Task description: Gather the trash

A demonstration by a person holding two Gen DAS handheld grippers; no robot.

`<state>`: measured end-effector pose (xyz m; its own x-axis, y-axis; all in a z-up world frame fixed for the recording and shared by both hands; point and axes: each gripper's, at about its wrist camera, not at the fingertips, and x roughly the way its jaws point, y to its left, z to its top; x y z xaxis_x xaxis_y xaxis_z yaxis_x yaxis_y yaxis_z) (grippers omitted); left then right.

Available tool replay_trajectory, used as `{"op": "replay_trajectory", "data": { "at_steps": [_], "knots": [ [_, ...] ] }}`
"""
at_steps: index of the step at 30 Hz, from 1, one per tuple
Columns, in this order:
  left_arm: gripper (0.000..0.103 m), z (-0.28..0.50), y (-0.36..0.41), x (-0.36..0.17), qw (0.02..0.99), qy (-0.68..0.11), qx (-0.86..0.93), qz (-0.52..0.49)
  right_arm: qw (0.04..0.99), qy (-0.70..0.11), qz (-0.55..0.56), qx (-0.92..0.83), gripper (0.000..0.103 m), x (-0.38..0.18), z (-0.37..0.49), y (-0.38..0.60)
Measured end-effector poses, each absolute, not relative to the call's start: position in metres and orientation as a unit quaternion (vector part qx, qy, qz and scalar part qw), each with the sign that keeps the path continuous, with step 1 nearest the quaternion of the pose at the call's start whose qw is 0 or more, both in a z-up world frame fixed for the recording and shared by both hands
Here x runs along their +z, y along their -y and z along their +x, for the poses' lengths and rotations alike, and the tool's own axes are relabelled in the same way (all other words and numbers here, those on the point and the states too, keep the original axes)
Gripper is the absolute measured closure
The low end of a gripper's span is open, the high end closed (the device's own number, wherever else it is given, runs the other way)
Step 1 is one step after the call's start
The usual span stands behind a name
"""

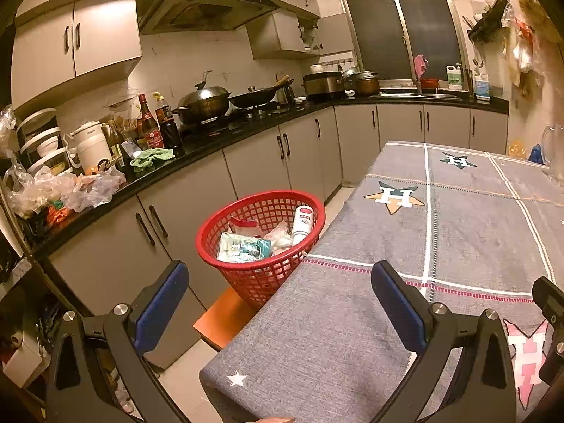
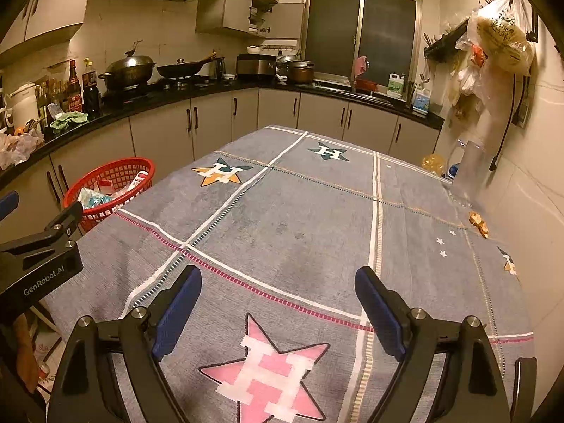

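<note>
A red mesh basket [image 1: 243, 275] [image 2: 120, 169] stands on an orange stool beside the table's left edge. It holds a white bottle [image 1: 302, 224], a blue-green packet [image 1: 243, 248] and crumpled wrappers. My left gripper [image 1: 280, 294] is open over the table's near left corner, a short way in front of the basket, with nothing between its blue pads. Over the pink star on the grey tablecloth [image 2: 282, 218], my right gripper [image 2: 278, 305] is open and empty too. A small orange scrap [image 2: 479, 224] lies near the table's right edge.
A black counter [image 1: 218, 141] with pots, bottles and plastic bags runs along the left and back walls. A clear jug [image 2: 470, 172] stands at the table's far right by the wall. Bags hang on the right wall [image 2: 500, 42]. The orange stool [image 1: 222, 320] sits between cabinets and table.
</note>
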<state>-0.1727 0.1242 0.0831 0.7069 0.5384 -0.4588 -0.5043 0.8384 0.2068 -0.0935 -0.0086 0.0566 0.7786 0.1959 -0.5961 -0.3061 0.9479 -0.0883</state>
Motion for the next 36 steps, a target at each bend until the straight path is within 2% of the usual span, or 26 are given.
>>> {"op": "replay_trajectory", "data": {
  "at_steps": [36],
  "knots": [
    [0.000, -0.171, -0.129, 0.079, 0.922, -0.266, 0.280, 0.026, 0.934, -0.316, -0.098, 0.134, 0.011, 0.046, -0.093, 0.003]
  ]
}}
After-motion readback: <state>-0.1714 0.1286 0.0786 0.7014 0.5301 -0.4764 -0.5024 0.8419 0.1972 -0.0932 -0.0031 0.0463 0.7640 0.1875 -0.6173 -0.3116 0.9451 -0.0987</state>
